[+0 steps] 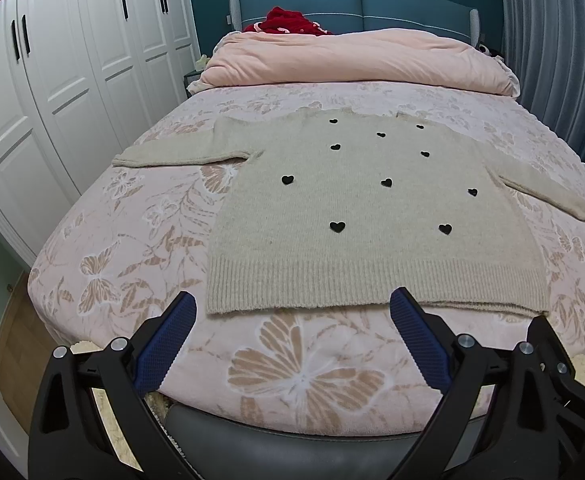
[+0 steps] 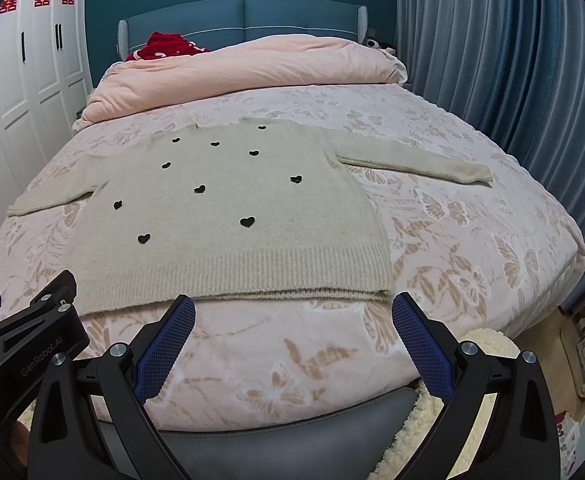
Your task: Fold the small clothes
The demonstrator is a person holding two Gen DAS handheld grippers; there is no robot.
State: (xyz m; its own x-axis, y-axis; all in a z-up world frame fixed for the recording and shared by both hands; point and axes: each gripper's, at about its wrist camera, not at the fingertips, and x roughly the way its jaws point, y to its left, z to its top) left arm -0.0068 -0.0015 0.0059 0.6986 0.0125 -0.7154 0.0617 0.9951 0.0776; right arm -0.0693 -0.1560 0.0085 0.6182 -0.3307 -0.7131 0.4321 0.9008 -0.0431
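The left gripper (image 1: 292,300) and the right gripper (image 2: 294,302) both stand wide apart, holding nothing, just short of the ribbed hem of the beige sweater (image 1: 372,200). It lies flat on the bed (image 1: 132,240) with both sleeves spread, probably so it is ready for folding. Only the right view shows the left gripper's body beside it and the floor by the curtain (image 2: 512,60); the left view shows more of the wardrobe (image 1: 72,80).

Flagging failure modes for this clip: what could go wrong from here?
1. Both tongs, left and right, are open over the sweater hem; the two hem layers look offset, so a pinch may catch only one.
2. The sleeve lies spread wide and may drag while folding.
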